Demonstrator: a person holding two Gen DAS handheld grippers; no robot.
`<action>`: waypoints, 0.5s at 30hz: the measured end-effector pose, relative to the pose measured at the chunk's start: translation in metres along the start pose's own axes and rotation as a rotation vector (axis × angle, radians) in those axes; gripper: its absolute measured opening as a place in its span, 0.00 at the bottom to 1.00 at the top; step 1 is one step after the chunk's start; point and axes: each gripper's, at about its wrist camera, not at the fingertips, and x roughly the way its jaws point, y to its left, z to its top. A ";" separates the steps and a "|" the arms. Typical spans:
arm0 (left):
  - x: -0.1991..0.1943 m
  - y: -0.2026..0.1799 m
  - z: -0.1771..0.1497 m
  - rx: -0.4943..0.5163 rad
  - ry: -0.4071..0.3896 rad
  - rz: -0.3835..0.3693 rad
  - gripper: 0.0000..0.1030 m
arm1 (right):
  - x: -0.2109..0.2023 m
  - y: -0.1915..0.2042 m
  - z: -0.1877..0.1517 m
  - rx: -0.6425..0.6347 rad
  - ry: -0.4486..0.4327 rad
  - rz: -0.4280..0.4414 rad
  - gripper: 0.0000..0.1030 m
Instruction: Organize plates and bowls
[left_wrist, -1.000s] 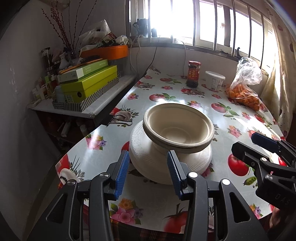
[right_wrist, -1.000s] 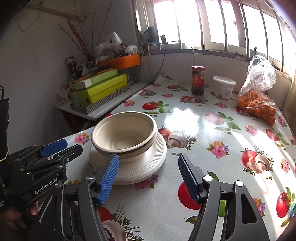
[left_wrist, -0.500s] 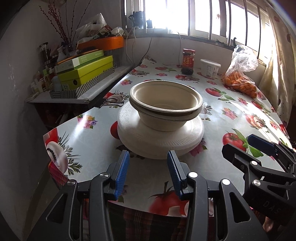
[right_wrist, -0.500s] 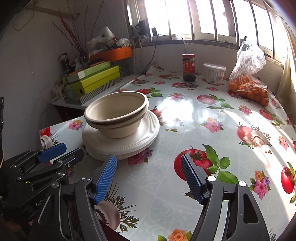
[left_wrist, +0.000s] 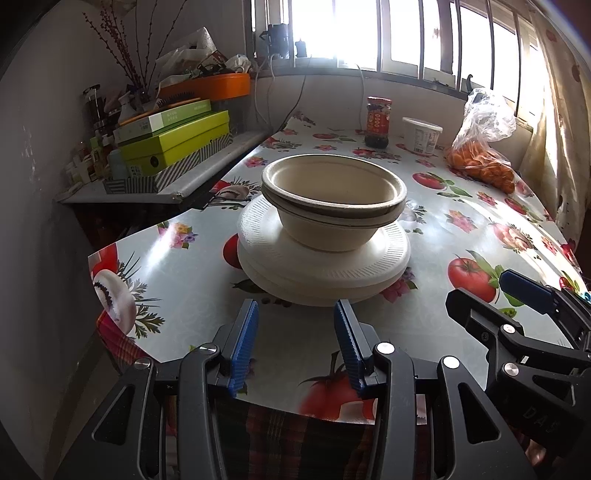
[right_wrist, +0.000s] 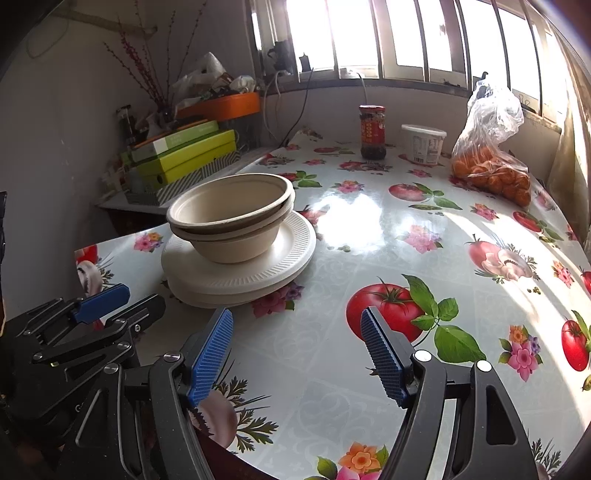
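1. The table, under a glossy cloth printed with tomatoes and flowers, fills both views. Only the right wrist view shows its broad sunlit half towards 3 o'clock; only the left wrist view shows the near edge with plaid cloth hanging below it.
2. The plates are stacked flat at the table's 9 o'clock side, near the front edge, rims up. Being round, they have no long axis.
3. The bowls are nested one in the other and stand upright on the plates, mouths up. The top bowl is empty.
4. At 12 o'clock, by the window wall, stand a red-lidded jar and a white tub. At 2 o'clock a clear bag holds orange fruit.
5. The left gripper hangs just short of the plates at their 6 o'clock, jaws parted and empty.
6. The right gripper hangs over bare cloth at the plates' 5 o'clock. Its jaws have just been opening and stand wide, nothing between them.
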 end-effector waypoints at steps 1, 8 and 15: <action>0.000 0.000 0.000 -0.001 0.001 0.000 0.43 | 0.000 0.000 0.000 0.000 0.000 0.001 0.71; 0.000 0.002 -0.002 -0.004 0.002 0.000 0.43 | 0.000 0.001 0.000 0.000 -0.003 0.000 0.72; -0.001 0.003 -0.002 -0.008 0.001 0.001 0.43 | 0.001 0.005 -0.002 -0.004 -0.002 0.002 0.72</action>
